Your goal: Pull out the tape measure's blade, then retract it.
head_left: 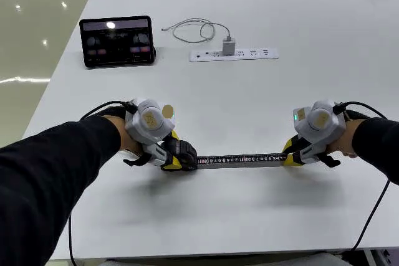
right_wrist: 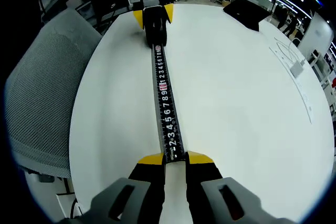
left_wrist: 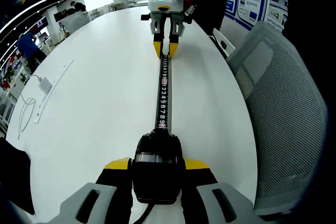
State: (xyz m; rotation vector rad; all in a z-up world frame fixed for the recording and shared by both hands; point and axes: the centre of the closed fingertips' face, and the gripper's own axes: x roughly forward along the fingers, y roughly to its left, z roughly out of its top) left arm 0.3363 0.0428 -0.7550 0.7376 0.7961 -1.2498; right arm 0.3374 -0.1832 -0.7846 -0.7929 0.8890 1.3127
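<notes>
- A white table (head_left: 262, 17) is shown from the head view, with glossy floor visible past its edge in the upper left of the frame.
- A dark tablet (head_left: 118, 41) is seen standing in the upper left part of the table, its screen lit.
- A white power strip (head_left: 234, 54) is laid flat at upper centre, to the right of the tablet. A charger plug (head_left: 229, 47) is seated in it, and a white cable (head_left: 194, 29) is looped just above it.
- The tape measure case (head_left: 182, 153), black and yellow, is located at lower centre-left of the head view, resting on the table.
- The left gripper (left_wrist: 157, 163) is clenched on the tape measure case, which is gripped between the yellow-tipped jaws at the bottom of the left gripper view.
- The blade (right_wrist: 165, 103) is drawn out of the case and lies flat on the table. It is seen as a straight numbered strip running up the middle of the right gripper view.
- The right gripper (right_wrist: 175, 157) is closed on the free end of the blade, which is pinched between its yellow tips at the bottom centre of that view.
- The two grippers are held well apart, with the extended blade between them.
- A grey mesh chair (left_wrist: 278, 103) is shown beside the table edge, on the right of the left gripper view.
- Dark sleeves (head_left: 56, 166) are seen entering from the lower corners of the head view.
</notes>
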